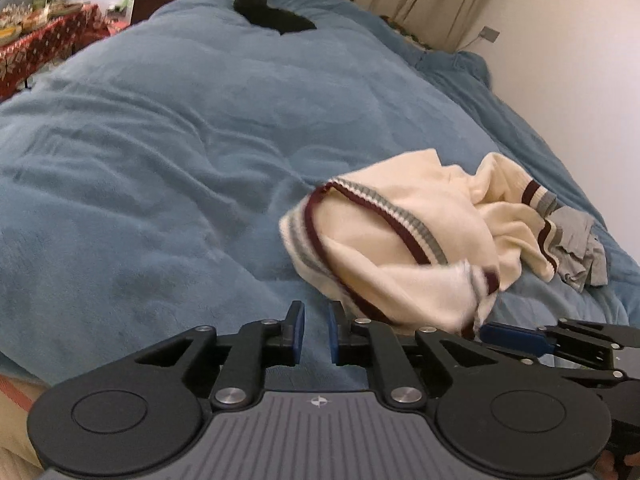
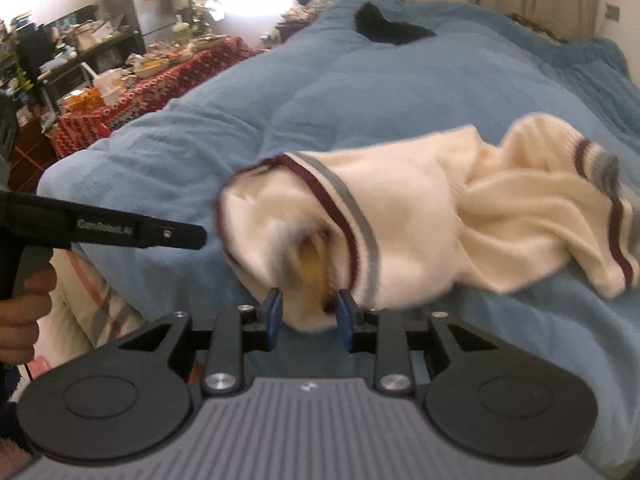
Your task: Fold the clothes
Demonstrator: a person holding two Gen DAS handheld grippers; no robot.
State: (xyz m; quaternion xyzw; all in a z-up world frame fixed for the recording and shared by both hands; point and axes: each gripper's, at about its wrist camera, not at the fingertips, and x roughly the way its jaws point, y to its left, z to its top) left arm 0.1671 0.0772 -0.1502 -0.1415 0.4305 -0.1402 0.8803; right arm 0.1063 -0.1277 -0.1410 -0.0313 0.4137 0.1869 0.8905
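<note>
A cream knit sweater (image 1: 400, 240) with maroon and grey stripes lies crumpled on the blue blanket (image 1: 160, 160), to the right in the left wrist view. My left gripper (image 1: 315, 330) hangs just left of its near edge, pads a narrow gap apart with only blanket showing between them. In the right wrist view the sweater (image 2: 440, 200) fills the middle, and a blurred fold of it sits between the spread pads of my right gripper (image 2: 309, 318). The fold looks loose, not pinched. The left gripper (image 2: 200, 236) appears side-on at the left, beside a hand (image 2: 24, 312).
A small grey garment (image 1: 580, 248) lies at the sweater's far right end. A black item (image 1: 272, 12) rests at the far end of the bed. A table with a red patterned cloth (image 2: 160, 80) and clutter stands left of the bed. A wall (image 1: 580, 60) borders the right side.
</note>
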